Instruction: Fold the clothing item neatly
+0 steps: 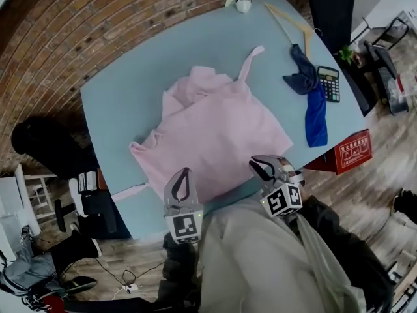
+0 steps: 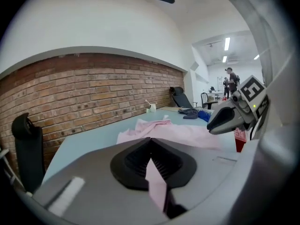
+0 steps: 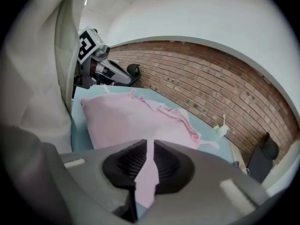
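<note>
one blue table [image 1: 111, 106], pink garment [image 1: 221, 129] — brick wall [image 1: 85, 25]

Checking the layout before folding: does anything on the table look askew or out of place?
The pink garment lies askew: its far-left part is bunched in folds and one strap trails toward the cup. A blue cloth lies crumpled beside the calculator.
</note>
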The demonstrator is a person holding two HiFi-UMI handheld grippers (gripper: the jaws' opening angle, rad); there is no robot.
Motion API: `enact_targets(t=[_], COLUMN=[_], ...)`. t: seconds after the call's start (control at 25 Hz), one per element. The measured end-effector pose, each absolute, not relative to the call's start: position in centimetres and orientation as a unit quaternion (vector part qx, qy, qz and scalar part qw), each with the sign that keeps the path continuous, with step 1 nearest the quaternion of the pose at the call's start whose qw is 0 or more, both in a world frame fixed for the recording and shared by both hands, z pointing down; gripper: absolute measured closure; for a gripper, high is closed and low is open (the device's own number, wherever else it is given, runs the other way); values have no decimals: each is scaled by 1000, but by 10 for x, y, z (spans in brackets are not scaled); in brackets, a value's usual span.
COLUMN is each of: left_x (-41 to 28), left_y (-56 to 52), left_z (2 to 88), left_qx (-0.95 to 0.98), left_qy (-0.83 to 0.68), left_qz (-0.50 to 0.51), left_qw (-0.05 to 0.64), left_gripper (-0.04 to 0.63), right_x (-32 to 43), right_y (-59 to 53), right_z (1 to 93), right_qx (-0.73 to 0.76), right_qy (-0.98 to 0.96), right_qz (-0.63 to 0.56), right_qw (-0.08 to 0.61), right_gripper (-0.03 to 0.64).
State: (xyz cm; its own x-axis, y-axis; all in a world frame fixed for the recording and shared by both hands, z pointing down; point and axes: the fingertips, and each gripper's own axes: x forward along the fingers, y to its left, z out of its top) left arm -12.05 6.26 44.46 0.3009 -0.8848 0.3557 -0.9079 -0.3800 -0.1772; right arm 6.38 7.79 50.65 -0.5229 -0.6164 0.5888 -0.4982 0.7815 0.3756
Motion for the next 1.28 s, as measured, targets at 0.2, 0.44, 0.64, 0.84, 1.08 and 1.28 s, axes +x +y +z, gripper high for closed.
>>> enact_targets(t=[0.2,0.44,0.64,0.84,1.08,1.28], left_x=[-115,-111,-116,-136,-125,-110], left_y=[80,97,134,160,139,124], left_z=[455,469,514,534,495,491], left_qx=[801,779,783,765,748,752], left_qy=[-564,-587,-533,-534,-603,-604], left_qz=[191,197,311,350,264,249], left_qw=[69,94,76,86,87,85], left_gripper=[588,588,576,583,589,588], right_x=[73,86,108,125,108,103], right_y=[69,67,79,98,92,75], right_z=[507,516,529,551,538,520], right_qx=[354,370,295,243,276,319], right_qy=[-858,-854,-842,-853,-864,-860], right_qz=[-57,26,-104,-55,7,11], right_qw=[368,364,439,459,422,398], right_gripper=[615,615,613,568,588,614])
